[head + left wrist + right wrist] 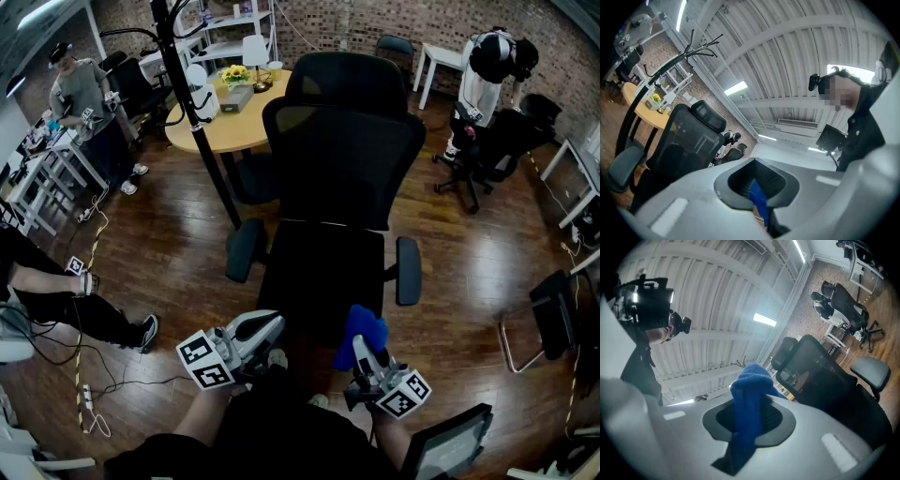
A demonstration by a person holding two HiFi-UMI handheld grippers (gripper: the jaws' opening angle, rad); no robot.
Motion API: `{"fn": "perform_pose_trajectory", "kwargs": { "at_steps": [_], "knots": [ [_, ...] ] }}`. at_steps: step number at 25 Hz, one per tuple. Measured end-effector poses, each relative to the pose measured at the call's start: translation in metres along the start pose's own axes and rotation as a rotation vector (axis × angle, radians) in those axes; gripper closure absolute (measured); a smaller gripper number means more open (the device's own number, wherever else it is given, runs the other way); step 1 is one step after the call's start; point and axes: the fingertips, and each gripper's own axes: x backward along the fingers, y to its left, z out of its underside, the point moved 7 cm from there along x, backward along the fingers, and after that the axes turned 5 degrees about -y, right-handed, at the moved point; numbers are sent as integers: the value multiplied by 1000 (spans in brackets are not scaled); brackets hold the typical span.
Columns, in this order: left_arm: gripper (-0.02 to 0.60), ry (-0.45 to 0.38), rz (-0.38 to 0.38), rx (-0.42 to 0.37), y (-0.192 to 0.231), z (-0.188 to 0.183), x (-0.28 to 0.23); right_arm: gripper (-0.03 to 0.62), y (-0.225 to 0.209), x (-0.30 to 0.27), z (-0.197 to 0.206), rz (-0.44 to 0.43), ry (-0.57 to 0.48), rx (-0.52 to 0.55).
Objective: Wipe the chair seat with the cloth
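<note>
The black office chair stands in front of me in the head view, its seat (323,272) bare and its backrest (342,164) upright. My right gripper (361,349) hovers just before the seat's front edge, shut on a blue cloth (361,328) that bunches above the jaws. In the right gripper view the cloth (750,390) runs between the pads of the right gripper (747,423), with the chair (820,376) behind. My left gripper (267,328) is at the seat's front left corner, jaws together. The left gripper view has the left gripper (757,187) with a thin blue sliver between the jaws and the chair (684,140).
A round wooden table (234,117) with flowers stands behind the chair on the left, with a black coat-stand pole (192,112) beside it. Another office chair (487,150) and a person are at the back right. Cables (84,366) lie on the floor at left; a dark screen (450,450) is at bottom right.
</note>
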Motion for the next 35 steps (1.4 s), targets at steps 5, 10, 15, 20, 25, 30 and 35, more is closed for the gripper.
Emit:
{"fn": "perform_pose_trajectory", "kwargs": {
  "at_steps": [5, 10, 15, 20, 25, 30, 35],
  "knots": [
    [580, -19, 18, 16, 53, -19, -12, 536, -23, -47, 9, 15, 21, 22],
    [580, -24, 68, 82, 123, -39, -37, 536, -60, -105, 11, 102, 78, 94],
    [580, 15, 93, 146, 187, -47, -59, 536, -105, -165, 19, 165, 99, 123],
    [580, 27, 10, 196, 231, -35, -68, 536, -167, -210, 49, 202, 150, 83],
    [580, 7, -113, 214, 265, -8, -59, 536, -253, -246, 90, 221, 313, 127],
    [580, -90, -288, 240, 291, 25, -34, 536, -296, -244, 97, 267, 377, 169],
    [579, -120, -356, 271, 314, 49, -18, 536, -322, -230, 91, 328, 419, 219]
  ]
}}
